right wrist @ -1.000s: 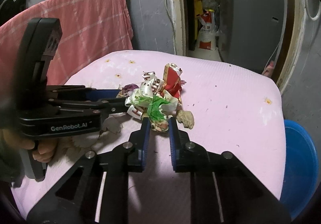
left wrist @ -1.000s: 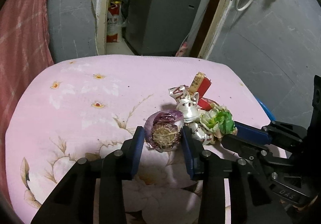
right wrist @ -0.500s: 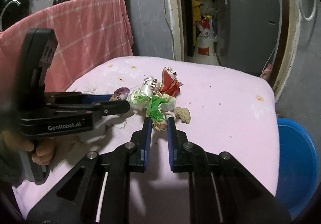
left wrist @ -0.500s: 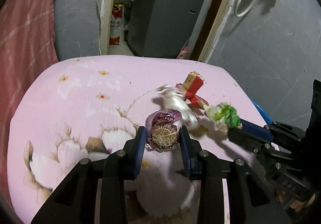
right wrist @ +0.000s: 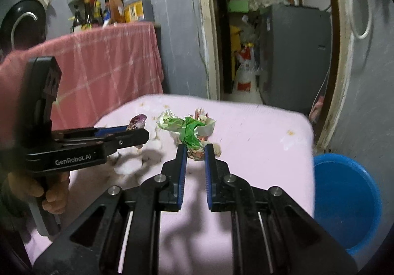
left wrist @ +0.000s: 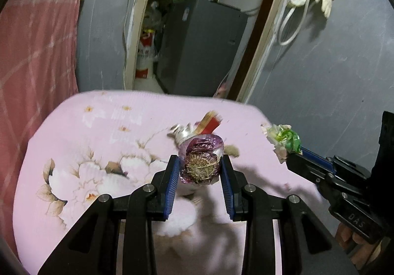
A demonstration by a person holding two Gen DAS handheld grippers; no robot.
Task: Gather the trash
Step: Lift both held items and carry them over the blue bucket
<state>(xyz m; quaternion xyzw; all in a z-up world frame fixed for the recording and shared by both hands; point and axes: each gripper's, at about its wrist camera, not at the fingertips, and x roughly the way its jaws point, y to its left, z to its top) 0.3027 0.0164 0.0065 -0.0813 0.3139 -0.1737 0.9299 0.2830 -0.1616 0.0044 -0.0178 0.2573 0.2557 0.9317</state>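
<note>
My left gripper [left wrist: 199, 166] is shut on a purple onion scrap [left wrist: 200, 161] and holds it above the pink flowered table [left wrist: 93, 142]. My right gripper [right wrist: 195, 150] is shut on a crumpled green and white wrapper [right wrist: 189, 128], also lifted off the table. The wrapper shows at the right of the left wrist view [left wrist: 284, 139]. The left gripper with the onion scrap shows at the left of the right wrist view [right wrist: 138, 122]. A red carton and a silvery wrapper [left wrist: 197, 128] lie on the table behind the onion scrap.
A blue basin [right wrist: 344, 201] stands on the floor beside the table's right edge. A table with a red checked cloth [right wrist: 106, 65] stands at the left with bottles on it. A doorway with a grey cabinet [left wrist: 199, 45] is behind the table.
Both grippers have risen from the pile, each lifting its piece off the table. The right gripper with the green wrapper has drawn away to the right of the remaining trash.
</note>
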